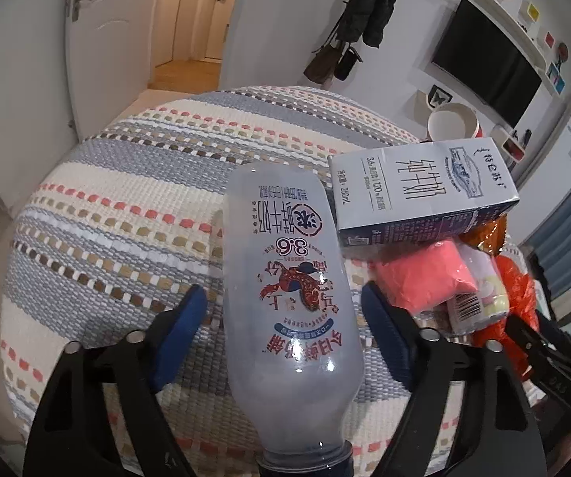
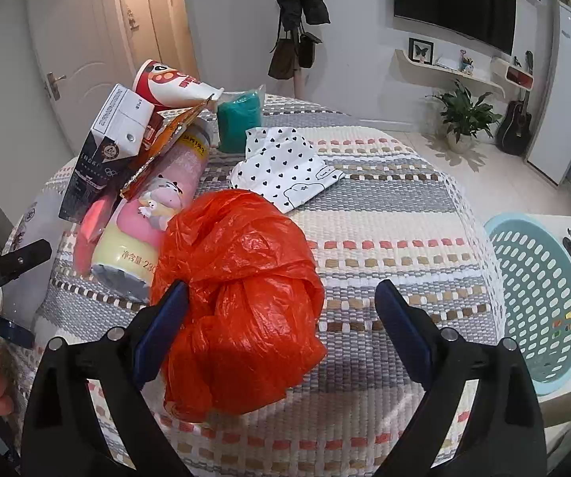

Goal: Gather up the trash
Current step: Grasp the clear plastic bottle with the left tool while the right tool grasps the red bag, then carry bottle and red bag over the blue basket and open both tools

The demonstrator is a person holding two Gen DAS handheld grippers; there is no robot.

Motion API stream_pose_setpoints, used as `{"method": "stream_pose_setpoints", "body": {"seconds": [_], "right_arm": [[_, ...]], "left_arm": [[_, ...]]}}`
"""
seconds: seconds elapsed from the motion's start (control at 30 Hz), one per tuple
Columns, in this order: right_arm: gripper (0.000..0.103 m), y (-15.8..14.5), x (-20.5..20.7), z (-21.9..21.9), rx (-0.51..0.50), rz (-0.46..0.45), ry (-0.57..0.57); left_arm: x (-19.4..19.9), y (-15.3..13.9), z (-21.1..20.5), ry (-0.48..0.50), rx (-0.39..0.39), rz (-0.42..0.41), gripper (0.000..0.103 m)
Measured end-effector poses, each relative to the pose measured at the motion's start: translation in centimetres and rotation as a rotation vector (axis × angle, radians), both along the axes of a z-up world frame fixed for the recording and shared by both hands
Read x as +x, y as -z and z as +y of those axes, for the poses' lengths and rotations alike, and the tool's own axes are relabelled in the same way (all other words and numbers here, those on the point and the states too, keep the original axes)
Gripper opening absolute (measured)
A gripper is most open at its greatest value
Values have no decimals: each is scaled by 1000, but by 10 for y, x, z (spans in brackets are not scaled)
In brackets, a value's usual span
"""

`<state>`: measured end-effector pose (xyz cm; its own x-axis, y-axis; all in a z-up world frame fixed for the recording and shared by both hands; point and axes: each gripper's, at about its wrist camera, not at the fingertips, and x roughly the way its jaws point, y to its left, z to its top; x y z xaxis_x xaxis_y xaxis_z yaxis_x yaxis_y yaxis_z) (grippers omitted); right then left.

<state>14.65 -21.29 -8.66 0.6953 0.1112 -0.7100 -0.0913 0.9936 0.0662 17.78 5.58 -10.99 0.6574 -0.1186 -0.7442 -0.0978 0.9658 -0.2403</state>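
Note:
A translucent milk bottle (image 1: 289, 278) lies on the striped woven cloth (image 1: 126, 206), its cap toward me. It sits between the blue pads of my left gripper (image 1: 283, 294). The right pad is at its side and the left pad stands a little off it, so the gripper is open. A crumpled orange plastic bag (image 2: 241, 298) lies between the fingers of my right gripper (image 2: 281, 286). The left pad brushes the bag and the right pad is far from it, so this gripper is open too.
A pile holds a milk carton (image 2: 106, 147), a paper cup (image 2: 170, 83), a pink drink bottle (image 2: 154, 214), a pink packet (image 1: 424, 274) and a teal packet (image 2: 239, 119). A heart-printed white bag (image 2: 285, 171) lies behind. A light blue basket (image 2: 539, 298) stands at the right, off the table.

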Motion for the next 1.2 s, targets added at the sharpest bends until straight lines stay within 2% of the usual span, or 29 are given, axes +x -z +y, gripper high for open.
{"method": "stream_pose_setpoints", "body": {"seconds": [0.03,0.07,0.13,0.33,0.53,0.8,1.0,1.2], "right_arm": [[75,0,-1,1,2,0,-7],[71,0,-1,2,4,0,-18],[58,0,-3,3,4,-6,-31],[43,-4,-8,4,17,-33,-47],[31,-12,-17,0,42,-79,-51],[30,-32,-35,-25,86,-152,-9],[29,-62,-58,-50,76,-256,43],[29,-87,-79,-75,-26,-352,136]], "left_arm": [[0,0,-1,-1,4,0,63],[-1,-1,-1,1,4,-3,59],[-1,-1,0,6,-9,-4,58],[-15,-8,3,-21,-22,-43,57],[-34,-34,-2,-6,-27,-136,55],[-57,-70,-31,61,-9,-236,54],[-69,-93,-61,134,-26,-298,54],[-74,-114,-109,246,-26,-332,54]]}}
